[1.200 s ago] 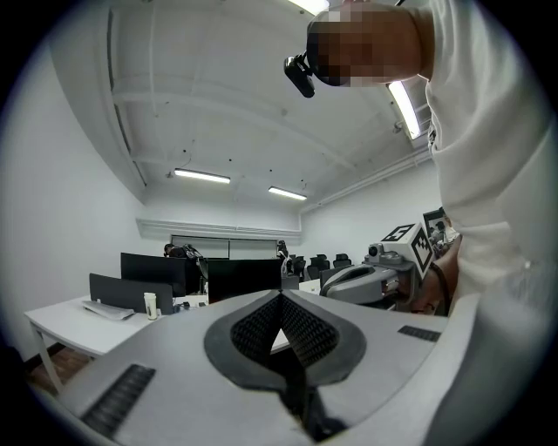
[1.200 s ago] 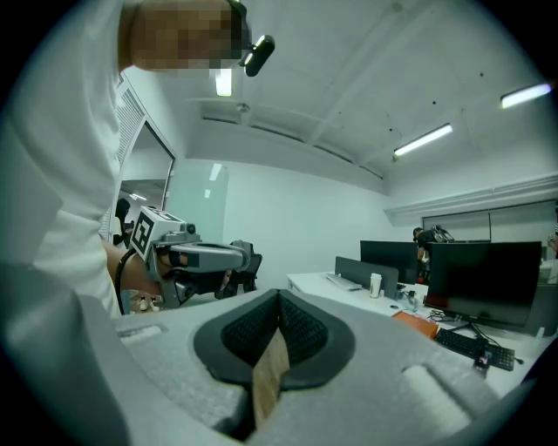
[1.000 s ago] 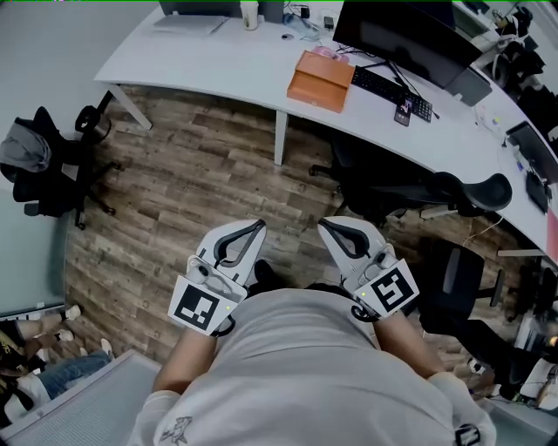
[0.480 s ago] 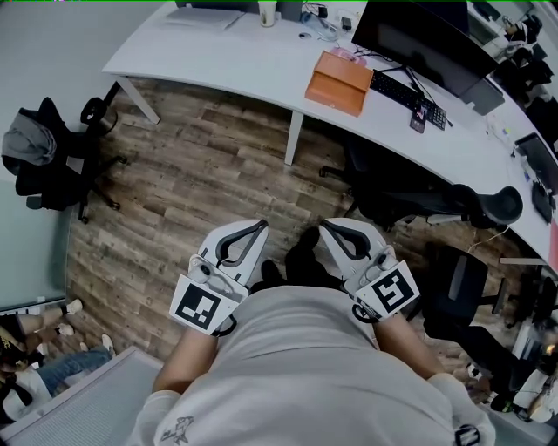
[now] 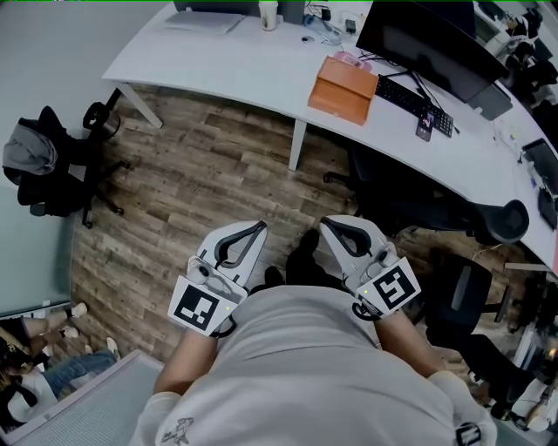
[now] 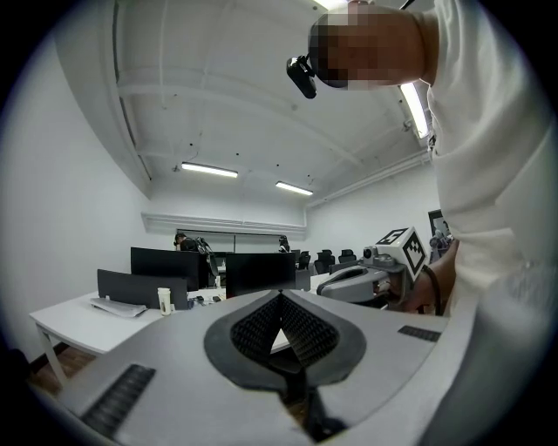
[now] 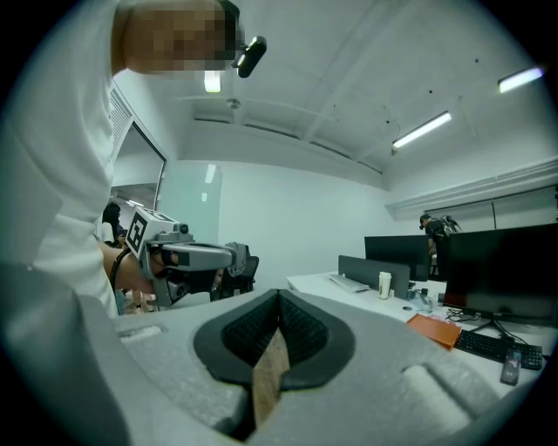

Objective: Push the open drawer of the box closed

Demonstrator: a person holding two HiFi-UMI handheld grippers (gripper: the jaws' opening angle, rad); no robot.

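orange flat box (image 5: 343,89) on the white desk (image 5: 218,61): way too small to tell if a drawer's open
black monitor (image 5: 418,39): top chopped by frame edge
seated person's legs (image 5: 39,370): cut off at left edge

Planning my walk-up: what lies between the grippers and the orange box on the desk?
Head view: wood floor, then the desk leg and desktop.

Curved white desk (image 5: 218,61), far side: orange box (image 5: 343,89) centre; cup (image 5: 268,13) far left; monitor (image 5: 427,43), keyboard (image 5: 410,91), phone (image 5: 425,129) right. Wood floor (image 5: 192,200): black chair (image 5: 52,165), left.
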